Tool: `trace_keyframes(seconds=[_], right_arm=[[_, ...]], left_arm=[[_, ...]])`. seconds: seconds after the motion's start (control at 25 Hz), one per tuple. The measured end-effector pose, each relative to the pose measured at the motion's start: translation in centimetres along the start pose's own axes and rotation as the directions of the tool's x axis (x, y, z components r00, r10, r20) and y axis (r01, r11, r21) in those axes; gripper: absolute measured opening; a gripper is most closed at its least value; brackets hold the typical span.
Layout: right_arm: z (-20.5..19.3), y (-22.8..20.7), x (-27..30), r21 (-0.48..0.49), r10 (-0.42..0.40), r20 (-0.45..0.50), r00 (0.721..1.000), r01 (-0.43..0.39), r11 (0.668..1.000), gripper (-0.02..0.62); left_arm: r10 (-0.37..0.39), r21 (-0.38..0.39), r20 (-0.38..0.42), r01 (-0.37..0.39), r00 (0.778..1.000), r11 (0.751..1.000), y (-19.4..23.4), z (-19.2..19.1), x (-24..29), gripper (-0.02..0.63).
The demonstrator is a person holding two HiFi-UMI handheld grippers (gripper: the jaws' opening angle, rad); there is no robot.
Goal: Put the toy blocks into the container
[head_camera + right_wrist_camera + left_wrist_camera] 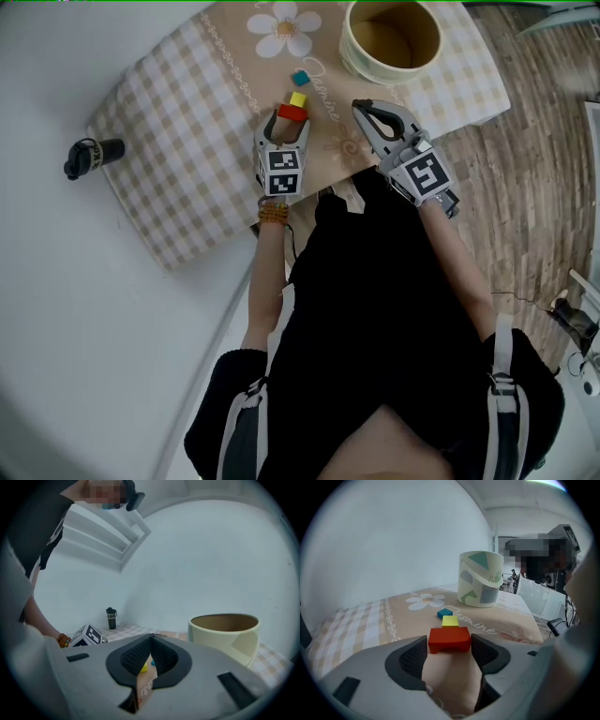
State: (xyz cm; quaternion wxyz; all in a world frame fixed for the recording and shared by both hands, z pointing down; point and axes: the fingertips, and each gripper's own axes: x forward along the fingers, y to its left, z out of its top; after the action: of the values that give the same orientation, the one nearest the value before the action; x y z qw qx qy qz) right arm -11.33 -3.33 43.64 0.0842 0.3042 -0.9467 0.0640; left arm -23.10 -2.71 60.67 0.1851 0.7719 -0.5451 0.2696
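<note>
Nearest us, the left claw (449,645) is clamped on the red arch block (449,638), a pad on each end, and the block sits low on the checked cloth (187,141) that covers the white bench (56,281). The right claw (151,641) rides just beside it, pinched closed with nothing between its pads. Just beyond the red piece sits the yellow block (450,620), touching or nearly touching it. Then comes the small blue block (445,613). Farther back on the cloth stands the cream container (480,585), upright and open-topped. Off to the left, a black bottle (92,156) lies on the bare bench.
</note>
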Motion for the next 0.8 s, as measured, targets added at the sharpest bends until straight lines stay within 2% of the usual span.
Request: trace_keyframes(seconds=[0.04,0.28,0.4,0.48,0.56,0.64,0.72,0.8], right_arm=[[-0.1,0.0,0.1,0.003,0.003,0.001,1.000,-0.003,1.000,0.000],[-0.4,0.0,0.1,-0.006,0.037,-0.008,0.999,-0.037,0.999,0.000],[-0.9,0.3,0.1,-0.004,0.094,-0.020,0.995,-0.094,0.996,0.002],[-1.2,1.0,0.1,0.007,0.178,-0.032,0.984,-0.177,0.984,0.013],[-1.3,2.2,-0.2,0.014,0.288,-0.033,0.957,-0.287,0.958,0.125],[-1.3,3.7,-0.8,-0.016,0.402,-0.035,0.915,-0.402,0.915,0.189],[-1.5,5.3,-1.8,-0.059,0.506,-0.058,0.861,-0.508,0.859,0.244],[-1.6,6.4,-2.8,-0.079,0.583,-0.078,0.809,-0.587,0.805,0.305]], left_arm=[[-0.002,0.005,0.001,0.002,1.000,1.000,-0.1,0.1,0.0,0.297],[-0.043,0.041,0.038,0.041,0.998,0.998,-0.6,1.1,-1.2,0.290],[-0.120,0.069,0.092,0.114,0.988,0.991,-1.5,2.4,-2.7,0.287],[-0.195,0.107,0.158,0.180,0.968,0.978,-2.5,3.9,-4.4,0.287],[-0.292,0.161,0.223,0.261,0.930,0.952,-4.0,5.6,-6.4,0.287],[-0.394,0.222,0.263,0.343,0.881,0.913,-5.7,6.9,-8.3,0.287],[-0.500,0.270,0.290,0.432,0.816,0.861,-7.4,8.1,-10.2,0.288],[-0.604,0.303,0.310,0.525,0.735,0.795,-9.1,9.2,-12.2,0.288]])
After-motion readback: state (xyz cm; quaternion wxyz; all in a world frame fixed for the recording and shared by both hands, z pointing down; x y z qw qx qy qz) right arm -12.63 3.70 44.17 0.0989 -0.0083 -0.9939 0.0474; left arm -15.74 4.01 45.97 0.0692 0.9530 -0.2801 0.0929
